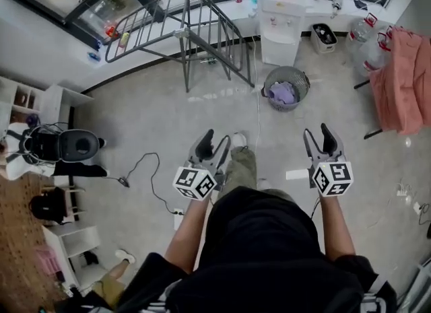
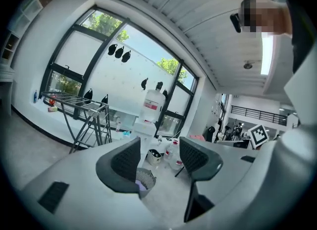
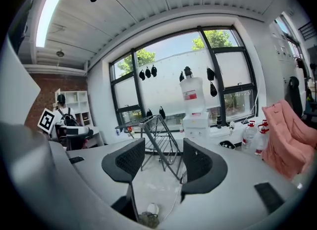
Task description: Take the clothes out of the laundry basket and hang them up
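Observation:
A round grey mesh laundry basket (image 1: 286, 88) stands on the floor ahead with purple clothes (image 1: 283, 93) inside. In the left gripper view the laundry basket (image 2: 146, 176) shows low between the jaws. A metal drying rack (image 1: 192, 32) stands bare by the window; the same drying rack (image 3: 159, 131) appears beyond the right jaws. Pink cloth (image 1: 404, 79) hangs on a stand at the right. My left gripper (image 1: 214, 141) and right gripper (image 1: 318, 134) are held at waist height, both open with nothing between their jaws, well short of the basket.
A white water dispenser (image 1: 279, 15) stands behind the basket with water bottles (image 1: 369, 34) to its right. A black cable (image 1: 145, 170) trails over the floor at left. A person with a backpack (image 1: 47, 147) sits at the far left near white shelves (image 1: 67, 244).

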### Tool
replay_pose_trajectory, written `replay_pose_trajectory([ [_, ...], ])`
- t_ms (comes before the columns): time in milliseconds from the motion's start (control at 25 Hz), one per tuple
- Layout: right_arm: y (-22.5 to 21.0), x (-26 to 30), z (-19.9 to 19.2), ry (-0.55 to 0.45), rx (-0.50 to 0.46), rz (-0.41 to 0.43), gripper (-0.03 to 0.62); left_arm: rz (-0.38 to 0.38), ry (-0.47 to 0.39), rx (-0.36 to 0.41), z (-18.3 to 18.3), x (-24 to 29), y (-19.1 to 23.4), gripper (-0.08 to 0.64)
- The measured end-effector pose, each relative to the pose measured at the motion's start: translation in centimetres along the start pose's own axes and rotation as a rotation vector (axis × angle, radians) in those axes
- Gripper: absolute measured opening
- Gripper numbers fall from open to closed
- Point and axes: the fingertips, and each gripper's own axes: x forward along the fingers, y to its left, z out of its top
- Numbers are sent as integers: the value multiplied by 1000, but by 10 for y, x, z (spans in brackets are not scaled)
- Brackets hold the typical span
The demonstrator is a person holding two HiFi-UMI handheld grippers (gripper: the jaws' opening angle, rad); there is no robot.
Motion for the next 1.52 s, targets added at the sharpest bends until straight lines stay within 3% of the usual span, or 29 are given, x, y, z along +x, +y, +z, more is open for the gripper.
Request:
replay_pose_trajectory([
  [520, -45, 138, 25, 101, 18, -81, 210, -106, 124, -23, 18, 158, 79, 225],
  [720, -63, 184, 24, 151, 32, -79, 210, -182, 192, -48, 16, 215, 99, 225],
  [880, -88, 210, -5, 230, 70, -91, 210, -238, 266, -55, -2, 255, 105, 225],
  [1000, -109, 235, -35, 310, 50, -57, 210, -238, 284, -75, -23, 283, 109, 225],
  [1240, -161, 304, -125, 441, 63, 94, 209, -143, 314, -125, -101, 322, 112, 225],
  [1360, -179, 350, -154, 486, 92, 162, 210, -81, 270, -113, -121, 356, 112, 225],
  [1520, -192, 417, -207, 583, 40, 250, 210, -28, 224, -169, -147, 405, 131, 225],
])
